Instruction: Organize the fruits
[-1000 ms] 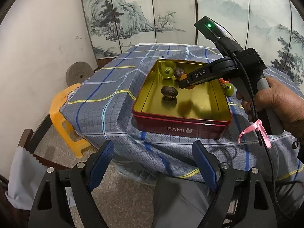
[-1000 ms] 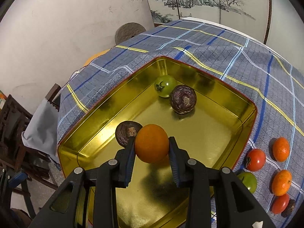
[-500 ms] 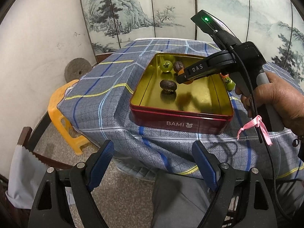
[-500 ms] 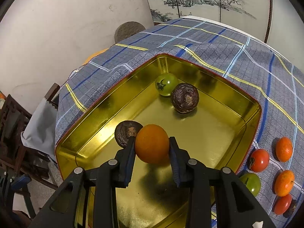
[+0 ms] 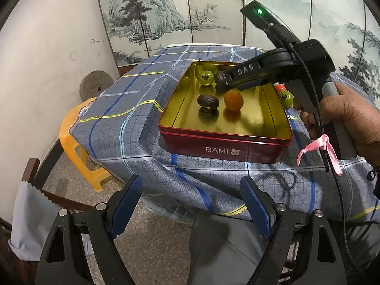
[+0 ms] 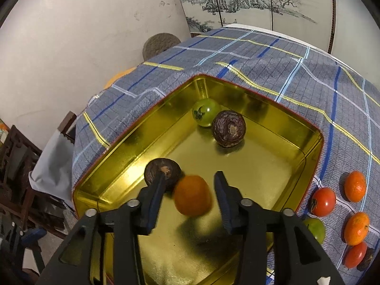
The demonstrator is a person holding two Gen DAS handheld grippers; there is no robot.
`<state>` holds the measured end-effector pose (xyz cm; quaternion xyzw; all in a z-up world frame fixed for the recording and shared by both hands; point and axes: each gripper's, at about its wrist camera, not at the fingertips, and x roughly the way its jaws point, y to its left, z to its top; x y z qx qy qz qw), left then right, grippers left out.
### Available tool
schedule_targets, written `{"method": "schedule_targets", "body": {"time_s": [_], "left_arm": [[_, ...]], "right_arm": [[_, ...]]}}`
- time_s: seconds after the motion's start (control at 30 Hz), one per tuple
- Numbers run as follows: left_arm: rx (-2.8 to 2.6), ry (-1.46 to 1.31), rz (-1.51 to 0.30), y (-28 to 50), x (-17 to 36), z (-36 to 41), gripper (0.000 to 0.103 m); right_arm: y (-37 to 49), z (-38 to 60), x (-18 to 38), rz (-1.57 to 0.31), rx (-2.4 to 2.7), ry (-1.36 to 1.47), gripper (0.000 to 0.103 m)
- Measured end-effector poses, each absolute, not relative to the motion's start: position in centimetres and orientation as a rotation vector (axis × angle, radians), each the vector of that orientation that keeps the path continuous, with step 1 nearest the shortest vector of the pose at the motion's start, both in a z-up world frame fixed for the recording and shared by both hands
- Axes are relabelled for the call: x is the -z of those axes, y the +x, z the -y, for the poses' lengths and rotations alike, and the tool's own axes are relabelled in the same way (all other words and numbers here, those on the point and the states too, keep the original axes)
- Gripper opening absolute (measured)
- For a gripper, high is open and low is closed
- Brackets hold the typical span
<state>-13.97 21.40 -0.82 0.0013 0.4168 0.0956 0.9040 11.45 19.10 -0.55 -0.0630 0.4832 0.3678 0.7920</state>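
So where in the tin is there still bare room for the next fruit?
The tin floor is bare along its right wall and in the middle, between the dark fruit and the orange. The far corner is crowded: green tomato against that dark fruit. Another dark fruit sits beside the orange.

The left wrist view looked from off the table toward the tin [image 5: 223, 146]; the right looked down, close above it [image 6: 315, 161].

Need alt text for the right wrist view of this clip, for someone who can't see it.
The open right gripper hangs over a gold-lined tin, an orange blurred between its fingers. Two dark brown fruits and a green tomato already lie inside; more fruit waits on the checked cloth.
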Motion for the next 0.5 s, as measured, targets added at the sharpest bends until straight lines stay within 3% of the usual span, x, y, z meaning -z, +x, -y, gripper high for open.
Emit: {"method": "schedule_targets", "body": {"time_s": [0.5], "left_arm": [[-0.195, 0.034, -0.864, -14.0, 0.7, -20.5, 0.084]], "right_arm": [[7.4, -14.9, -2.7, -0.928, -0.843, -0.024, 0.056]]}}
